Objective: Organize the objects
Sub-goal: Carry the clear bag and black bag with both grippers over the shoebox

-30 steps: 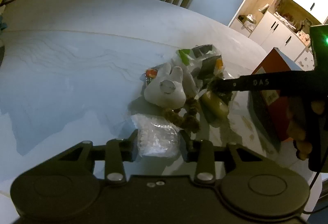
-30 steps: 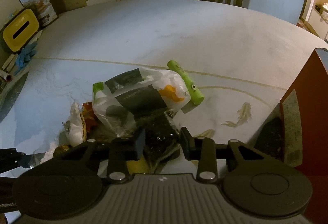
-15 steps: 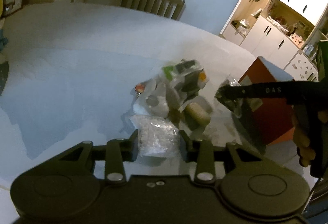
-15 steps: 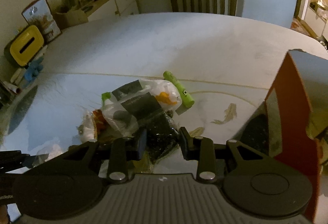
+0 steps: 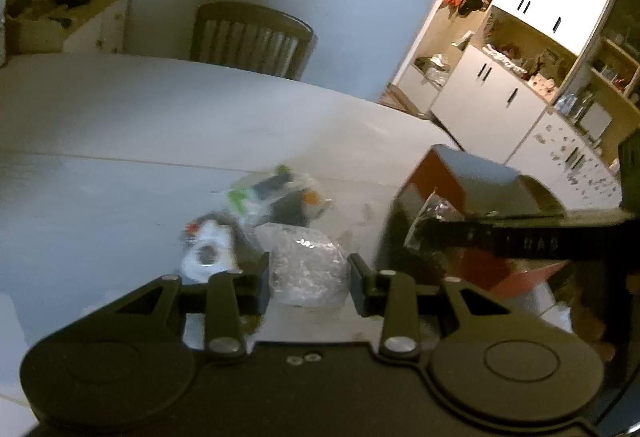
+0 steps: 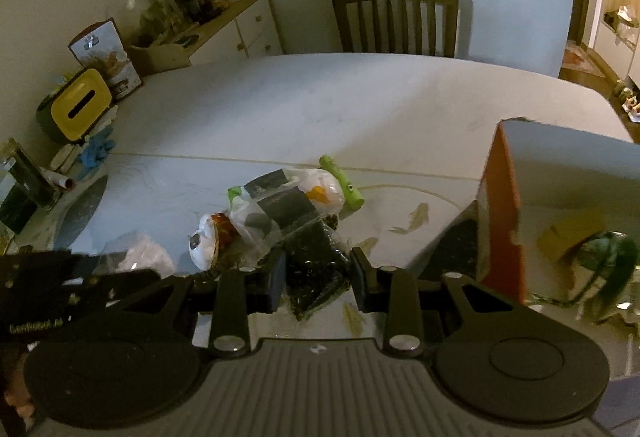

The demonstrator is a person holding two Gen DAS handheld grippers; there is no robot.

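Both hands have come up off the table since a second ago, each carrying a packet toward the orange box. The left gripper has its jaws narrowed onto a clear bag of white crumbly stuff, which a second ago lay on the table and now hangs above it, left of the orange box. The right gripper is clamped in the same way on a clear bag of dark granules, lifted clear of the heap and now much closer to the orange box than before, just left of its open top. In the left wrist view the right gripper's arm crosses in front of the orange box with its load at the box's rim. My reading is that both bags are on their way into the box (some green item already lies inside), so two pieces of the sorting are mid-carry. Left of the orange box, the pile that remains includes a printed plastic bag, a green tube and a white plush toy. The table is pale and glossy, with fish painted on it; a wooden chair stands at its far side, beyond the orange box, in a dim room with white cupboards.
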